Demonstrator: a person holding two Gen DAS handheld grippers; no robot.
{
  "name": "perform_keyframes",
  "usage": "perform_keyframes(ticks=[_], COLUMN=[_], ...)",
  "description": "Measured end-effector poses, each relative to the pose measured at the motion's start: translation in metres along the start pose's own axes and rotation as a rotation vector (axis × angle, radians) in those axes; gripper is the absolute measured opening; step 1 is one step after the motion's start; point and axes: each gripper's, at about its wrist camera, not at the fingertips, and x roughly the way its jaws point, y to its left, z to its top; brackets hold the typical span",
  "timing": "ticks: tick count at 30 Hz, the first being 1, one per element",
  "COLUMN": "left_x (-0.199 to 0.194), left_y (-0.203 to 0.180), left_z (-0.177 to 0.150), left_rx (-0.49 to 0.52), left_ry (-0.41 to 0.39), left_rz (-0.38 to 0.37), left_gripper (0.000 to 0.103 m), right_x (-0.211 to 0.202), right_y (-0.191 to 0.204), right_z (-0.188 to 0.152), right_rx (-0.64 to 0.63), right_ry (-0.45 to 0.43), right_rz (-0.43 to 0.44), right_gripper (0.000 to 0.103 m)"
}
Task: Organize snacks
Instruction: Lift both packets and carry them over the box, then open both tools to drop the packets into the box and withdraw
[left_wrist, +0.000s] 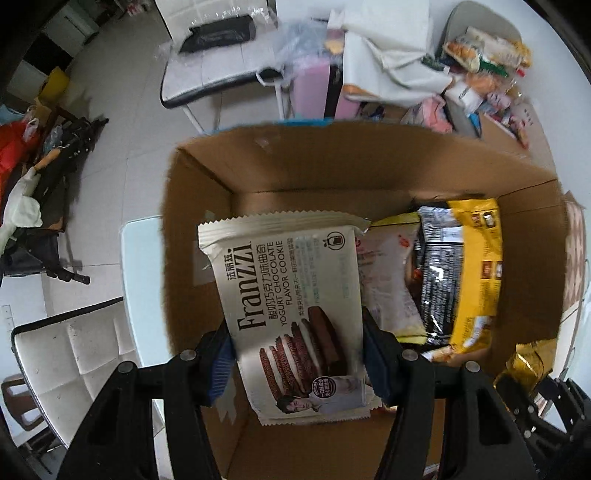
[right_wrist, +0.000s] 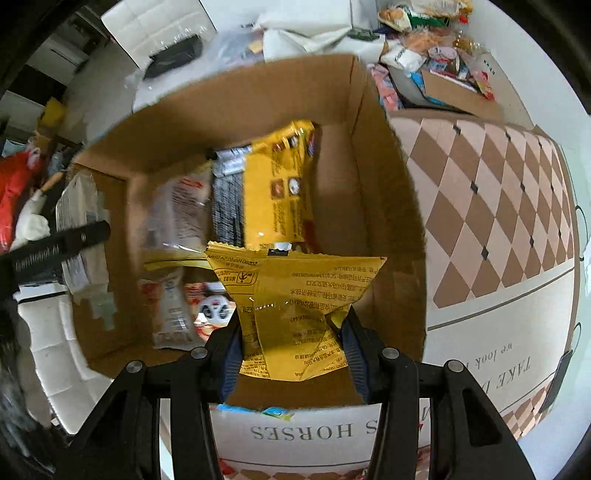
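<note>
The left gripper (left_wrist: 299, 354) pinches a cream cookie pack (left_wrist: 291, 314) between its blue pads (left_wrist: 221, 363); both jaws press against the pack's long edges. The pack extends forward from the jaws and hangs over the open cardboard box (left_wrist: 207, 206), above the box's bare left portion. Its face reads "Franzzi" and "yogurt chocolate flavor cookie".

Inside the box, to the right of the left gripper, three packs stand side by side against the far wall: a white pack (left_wrist: 388, 273), a black pack (left_wrist: 441, 266) and a large yellow pack (left_wrist: 478, 258). The white pack touches the cookie pack's right edge.

The right gripper (right_wrist: 291, 345) pinches a crumpled yellow pouch (right_wrist: 295, 295) at its lower half; the jaws are drawn in tight on the foil. The pouch fans out ahead of the jaws, over the near part of the box (right_wrist: 388, 192). The large yellow pack (right_wrist: 280, 188) stands directly beyond the pouch. To the left and below the pouch lie a small grey pack (right_wrist: 171, 314) and a red-and-white item (right_wrist: 214, 306) on the box floor. The left gripper (right_wrist: 55, 247) shows as a black bar at the left edge of the right wrist view.

A checkered tablecloth (right_wrist: 498, 206) lies to the right of the box. Beyond the box, loose snacks (right_wrist: 436, 48) are piled on the table.
</note>
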Motion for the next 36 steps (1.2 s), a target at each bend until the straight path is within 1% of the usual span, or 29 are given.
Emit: perform_keyframes(ticks=[1, 7, 11, 14, 15, 16, 17, 18, 19, 23, 28, 31, 36], left_x=[0.005, 0.025, 0.033, 0.034, 0.032, 0.03, 0.025, 0.023, 0.019, 0.008, -0.011, -0.022, -0.044], left_y=[-0.001, -0.004, -0.005, -0.005, -0.004, -0.004, -0.003, -0.002, -0.002, 0.0, 0.006, 0.006, 0.004], left_z=[0.002, 0.007, 0.009, 0.01, 0.01, 0.01, 0.01, 0.01, 0.01, 0.006, -0.01, -0.021, -0.05], left_rx=[0.0, -0.002, -0.007, -0.027, -0.031, -0.033, -0.037, -0.041, -0.042, -0.039, -0.052, -0.069, -0.069], left_ry=[0.01, 0.048, 0.065, 0.07, 0.063, 0.055, 0.042, 0.033, 0.024, 0.005, -0.037, -0.084, -0.177], left_rz=[0.002, 0.006, 0.039, 0.016, 0.016, 0.016, 0.009, 0.006, 0.003, -0.004, -0.032, -0.044, -0.034], left_gripper=[0.058, 0.059, 0.06, 0.061, 0.067, 0.072, 0.085, 0.09, 0.09, 0.09, 0.09, 0.09, 0.09], right_x=[0.01, 0.033, 0.042, 0.052, 0.055, 0.056, 0.056, 0.056, 0.055, 0.054, 0.043, 0.03, 0.005], right_y=[-0.002, -0.004, -0.006, -0.008, -0.007, -0.006, -0.003, 0.0, 0.003, 0.007, 0.01, 0.011, 0.013], right_z=[0.002, -0.001, -0.003, -0.003, -0.004, -0.005, -0.006, -0.008, -0.009, -0.012, -0.015, -0.017, -0.021], right_rx=[0.002, -0.002, -0.005, -0.012, -0.025, -0.033, -0.046, -0.061, -0.068, -0.069, -0.065, -0.061, -0.062], right_ry=[0.008, 0.036, 0.046, 0.092, 0.107, 0.108, 0.107, 0.106, 0.102, 0.104, 0.065, 0.029, -0.038], right_rz=[-0.001, -0.018, -0.026, -0.024, -0.026, -0.022, -0.019, -0.02, -0.017, 0.005, 0.009, 0.003, -0.007], right_gripper=[0.051, 0.051, 0.051, 0.055, 0.059, 0.065, 0.071, 0.089, 0.094, 0.094, 0.094, 0.094, 0.094])
